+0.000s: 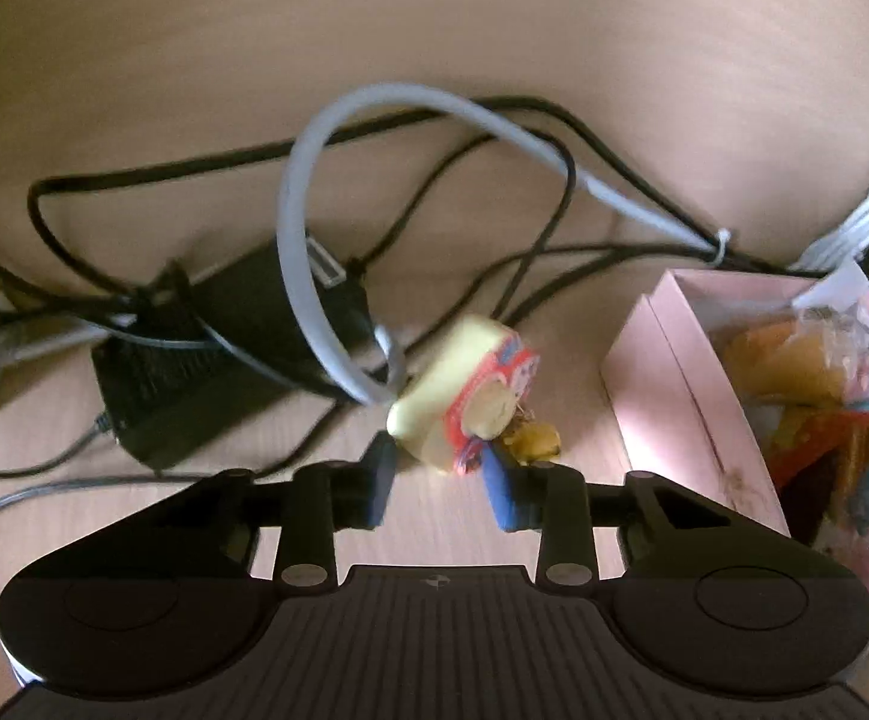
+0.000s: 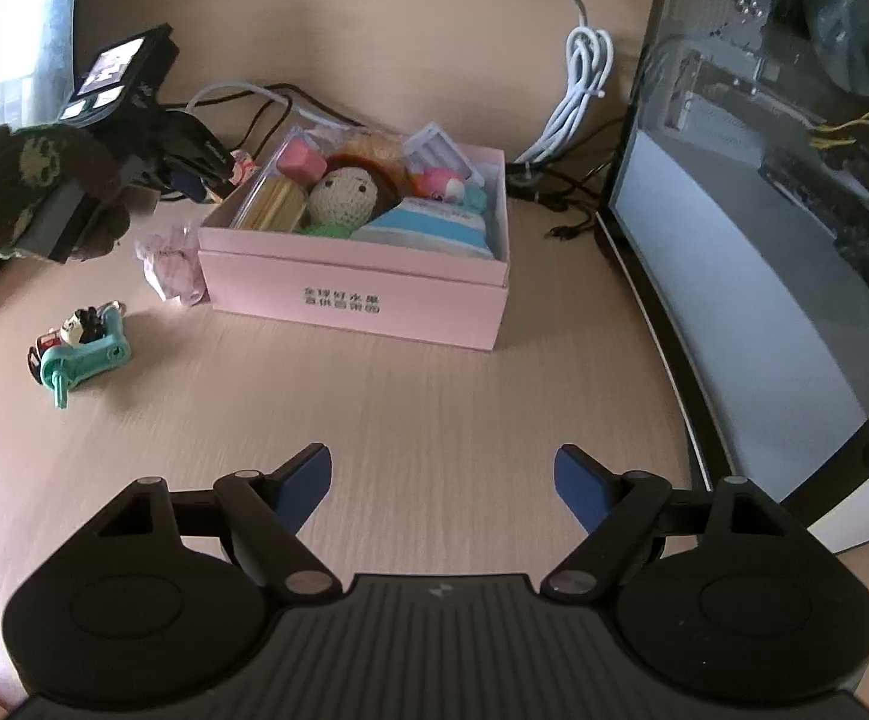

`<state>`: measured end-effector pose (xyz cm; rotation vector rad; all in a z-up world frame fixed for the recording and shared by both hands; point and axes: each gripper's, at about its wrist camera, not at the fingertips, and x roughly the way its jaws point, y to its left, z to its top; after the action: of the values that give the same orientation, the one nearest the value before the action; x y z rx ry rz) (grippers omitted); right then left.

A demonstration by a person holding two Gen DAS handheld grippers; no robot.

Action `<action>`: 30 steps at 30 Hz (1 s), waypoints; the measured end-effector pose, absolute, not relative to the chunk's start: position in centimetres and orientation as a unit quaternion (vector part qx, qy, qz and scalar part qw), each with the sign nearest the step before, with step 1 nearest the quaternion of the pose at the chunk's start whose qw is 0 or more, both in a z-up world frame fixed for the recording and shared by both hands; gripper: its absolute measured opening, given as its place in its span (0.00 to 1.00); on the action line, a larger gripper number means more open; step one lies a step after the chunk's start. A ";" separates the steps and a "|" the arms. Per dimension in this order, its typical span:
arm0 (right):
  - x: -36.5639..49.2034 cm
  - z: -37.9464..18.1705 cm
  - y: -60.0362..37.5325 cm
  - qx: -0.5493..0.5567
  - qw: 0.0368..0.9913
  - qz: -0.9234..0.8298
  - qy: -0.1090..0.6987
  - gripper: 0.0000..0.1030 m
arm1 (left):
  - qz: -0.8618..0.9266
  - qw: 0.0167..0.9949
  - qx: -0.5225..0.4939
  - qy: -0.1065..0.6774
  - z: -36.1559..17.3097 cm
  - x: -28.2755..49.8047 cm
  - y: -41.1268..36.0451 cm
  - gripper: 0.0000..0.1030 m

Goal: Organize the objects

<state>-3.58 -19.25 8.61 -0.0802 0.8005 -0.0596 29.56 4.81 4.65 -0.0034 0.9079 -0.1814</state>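
My left gripper point(image 1: 439, 456) is shut on a small yellow toy point(image 1: 464, 390) with a red and white label, held above a tangle of cables. The right wrist view shows that left gripper point(image 2: 206, 171) and the toy point(image 2: 243, 168) just left of the pink box point(image 2: 350, 288), by its far corner. Inside the box lie a crocheted doll point(image 2: 344, 192), a pink block and other small toys. In the left wrist view the pink box point(image 1: 662, 396) is at the right. My right gripper point(image 2: 443, 456) is open over bare table in front of the box, with nothing between its fingers.
A teal scooter toy point(image 2: 83, 354) and a crumpled pink wrapper point(image 2: 170, 264) lie left of the box. A black power adapter point(image 1: 224, 360), black cables and a grey cable point(image 1: 302, 192) sit behind. A monitor point(image 2: 764, 240) stands at the right, with a coiled white cable point(image 2: 578, 102) beside it. A camouflage sleeve point(image 2: 14, 180) holds the left gripper.
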 end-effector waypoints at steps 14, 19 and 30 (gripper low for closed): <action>-3.3 8.2 -18.8 -0.043 0.922 0.004 0.385 0.80 | -0.133 0.889 -0.153 0.410 8.4 22.0 8.2 0.20; -2.4 7.8 -16.9 -0.056 0.923 0.047 0.378 0.80 | -0.139 0.889 -0.180 0.398 10.5 15.9 10.3 0.20; 0.5 6.1 -10.7 -0.086 0.907 0.164 0.379 0.80 | -0.070 0.881 -0.248 0.396 10.3 5.4 15.7 0.20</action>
<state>0.46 -10.68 6.08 -0.1779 0.7821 0.3395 5.36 15.66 10.34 -0.5163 0.8259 -0.1456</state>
